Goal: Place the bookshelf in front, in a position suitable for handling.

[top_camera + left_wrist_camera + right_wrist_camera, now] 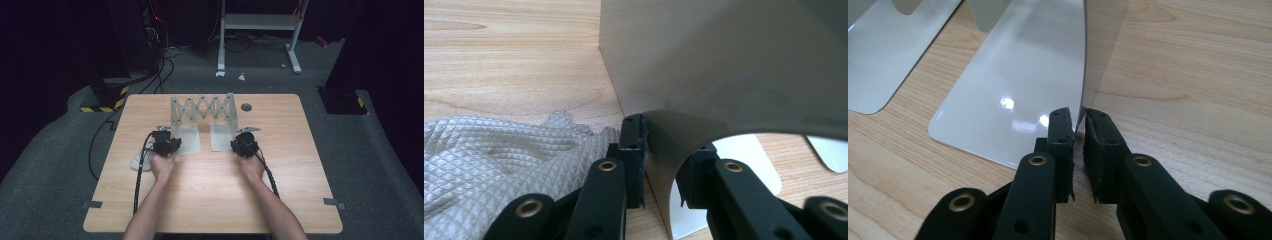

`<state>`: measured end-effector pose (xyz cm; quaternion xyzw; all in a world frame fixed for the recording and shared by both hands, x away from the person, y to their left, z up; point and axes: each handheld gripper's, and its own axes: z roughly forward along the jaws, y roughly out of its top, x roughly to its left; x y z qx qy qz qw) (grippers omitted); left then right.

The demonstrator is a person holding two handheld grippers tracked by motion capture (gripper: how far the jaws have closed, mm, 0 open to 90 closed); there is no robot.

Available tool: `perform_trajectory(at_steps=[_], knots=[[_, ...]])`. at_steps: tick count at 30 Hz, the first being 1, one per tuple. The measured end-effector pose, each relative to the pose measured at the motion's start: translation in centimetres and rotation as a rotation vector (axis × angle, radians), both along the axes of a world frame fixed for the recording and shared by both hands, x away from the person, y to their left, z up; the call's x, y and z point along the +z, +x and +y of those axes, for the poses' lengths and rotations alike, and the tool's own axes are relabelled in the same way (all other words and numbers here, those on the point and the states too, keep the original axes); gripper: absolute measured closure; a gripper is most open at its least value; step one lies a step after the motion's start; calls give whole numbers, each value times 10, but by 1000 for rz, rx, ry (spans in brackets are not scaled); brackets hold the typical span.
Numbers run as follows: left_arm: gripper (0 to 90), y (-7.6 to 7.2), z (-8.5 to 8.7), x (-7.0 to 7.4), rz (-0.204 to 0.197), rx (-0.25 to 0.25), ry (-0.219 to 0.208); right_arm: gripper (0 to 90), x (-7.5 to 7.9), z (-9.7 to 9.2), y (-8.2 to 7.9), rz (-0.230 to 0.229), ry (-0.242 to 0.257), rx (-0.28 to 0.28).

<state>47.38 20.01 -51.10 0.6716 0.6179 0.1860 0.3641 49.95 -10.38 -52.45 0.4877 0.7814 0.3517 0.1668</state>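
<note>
A grey metal expanding rack with a scissor lattice stands at the middle of the wooden table, its two end plates turned toward me. My left gripper is at the left end plate. In the left gripper view the jaws straddle that upright plate's rounded corner: the left pad touches it, and a gap shows at the right pad. My right gripper is at the right end plate. There the jaws pinch the thin near edge of the upright plate, beside its flat foot.
A white textured cloth lies on the table just left of my left gripper, with its quilted surface close under the jaws. A round grey grommet sits behind the rack. The rack's other flat foot lies to the left. Cables trail over the floor.
</note>
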Motion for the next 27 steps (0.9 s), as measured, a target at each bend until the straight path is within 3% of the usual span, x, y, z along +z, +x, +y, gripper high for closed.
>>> perform_trajectory(at_steps=[13,27], knots=[[758,-4,-3,1,10,-34,16,846,2,-9,-4,0,-38,-9],[759,-9,-14,2,9,-84,23,843,1,-25,-15,-12,-37,-10]])
